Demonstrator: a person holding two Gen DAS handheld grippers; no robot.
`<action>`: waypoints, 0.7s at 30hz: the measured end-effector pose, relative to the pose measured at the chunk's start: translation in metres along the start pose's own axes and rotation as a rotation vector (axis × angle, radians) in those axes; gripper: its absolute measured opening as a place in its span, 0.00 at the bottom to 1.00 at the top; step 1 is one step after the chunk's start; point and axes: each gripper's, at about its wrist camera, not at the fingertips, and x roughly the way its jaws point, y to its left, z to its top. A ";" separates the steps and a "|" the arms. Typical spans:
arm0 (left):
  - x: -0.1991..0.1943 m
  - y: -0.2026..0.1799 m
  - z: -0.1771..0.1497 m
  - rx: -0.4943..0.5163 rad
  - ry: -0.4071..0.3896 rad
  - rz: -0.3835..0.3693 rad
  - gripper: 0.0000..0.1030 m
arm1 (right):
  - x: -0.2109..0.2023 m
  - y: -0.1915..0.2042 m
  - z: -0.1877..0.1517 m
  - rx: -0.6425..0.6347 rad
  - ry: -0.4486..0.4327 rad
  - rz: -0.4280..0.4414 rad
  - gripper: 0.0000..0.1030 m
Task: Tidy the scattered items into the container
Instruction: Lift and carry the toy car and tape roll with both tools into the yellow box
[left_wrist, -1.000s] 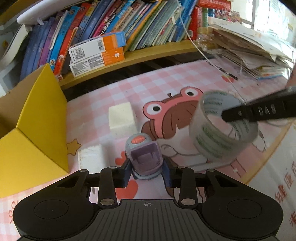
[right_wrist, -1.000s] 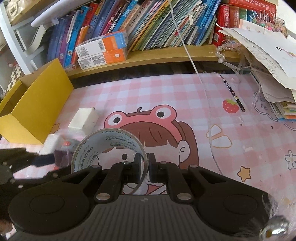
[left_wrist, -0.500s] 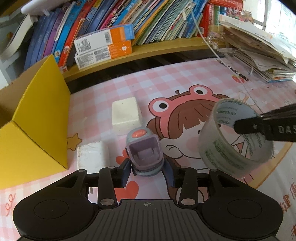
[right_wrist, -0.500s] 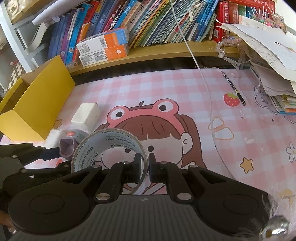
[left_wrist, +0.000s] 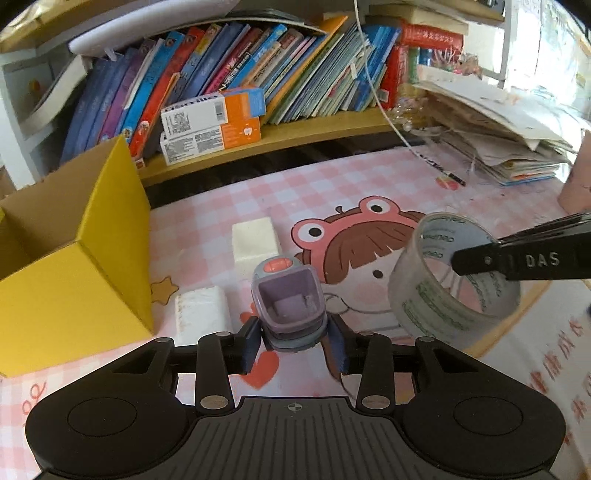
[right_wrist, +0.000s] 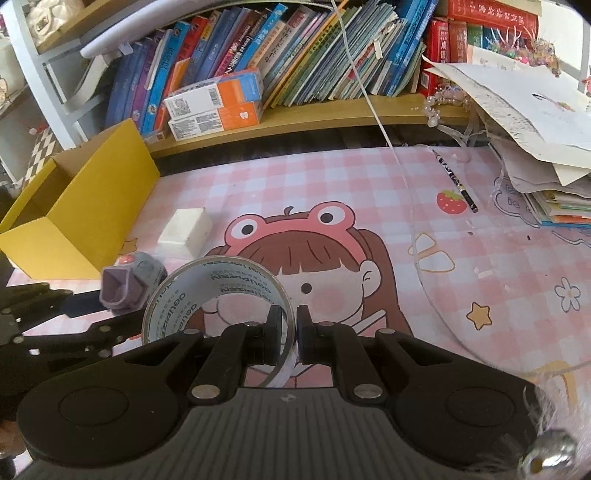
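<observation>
Pink checked mat (right_wrist: 332, 184) below bookshelf (right_wrist: 314, 118)

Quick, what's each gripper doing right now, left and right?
Left gripper: shut on the purple toy.
Right gripper: shut on the wall of the tape roll.

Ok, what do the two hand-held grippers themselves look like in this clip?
Both are matte black plastic: a ribbed centre plate, round side pods, and linkage arms with silver rivets. The left hand-held gripper has blue finger pads; the right hand-held gripper has black ones and white "DAS" lettering. No cables or sleeves are visible.
</observation>
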 end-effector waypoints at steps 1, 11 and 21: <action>-0.005 0.002 -0.002 -0.005 -0.002 -0.002 0.37 | -0.003 0.002 -0.002 0.000 -0.002 0.000 0.08; -0.059 0.031 -0.022 -0.101 -0.055 -0.013 0.37 | -0.039 0.031 -0.022 -0.039 -0.037 0.003 0.08; -0.098 0.054 -0.044 -0.110 -0.101 0.029 0.38 | -0.058 0.069 -0.038 -0.067 -0.037 0.011 0.08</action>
